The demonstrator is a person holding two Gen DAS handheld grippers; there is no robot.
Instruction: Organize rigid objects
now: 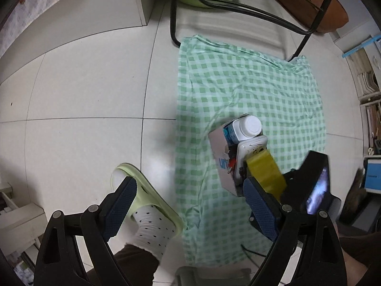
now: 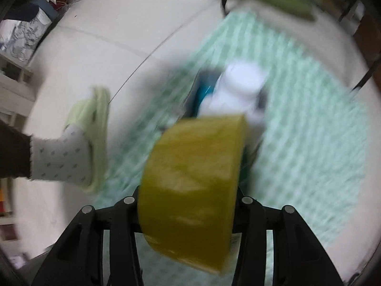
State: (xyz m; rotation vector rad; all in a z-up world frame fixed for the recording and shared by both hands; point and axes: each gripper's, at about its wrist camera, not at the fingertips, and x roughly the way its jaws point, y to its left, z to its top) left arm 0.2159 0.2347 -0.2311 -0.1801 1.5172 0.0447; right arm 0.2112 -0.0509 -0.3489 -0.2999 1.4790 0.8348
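Tape roll: yellow-brown packing tape, held in your right gripper, jaws closed across its width. It hangs just above the near end of the cardboard box, which sits on the checked cloth toward its near left edge, on the tiled floor.

Handling judgement: the roll is stiff, light to moderate in weight, not fragile. The outer wrap looks glossy, so expect some slip; the flat side faces, where you hold it now, are probably the safest place to grip. The right view is heavily blurred, so exact pad contact cannot be confirmed.

Box contents: a white bottle with a blue label stands at the far end, and a flat white item lies beside it. Free room at the near end looks tight; the roll may have to go in on edge.

Left gripper: jaws wide, holding nothing, over the cloth's near left edge, beside your slipper.
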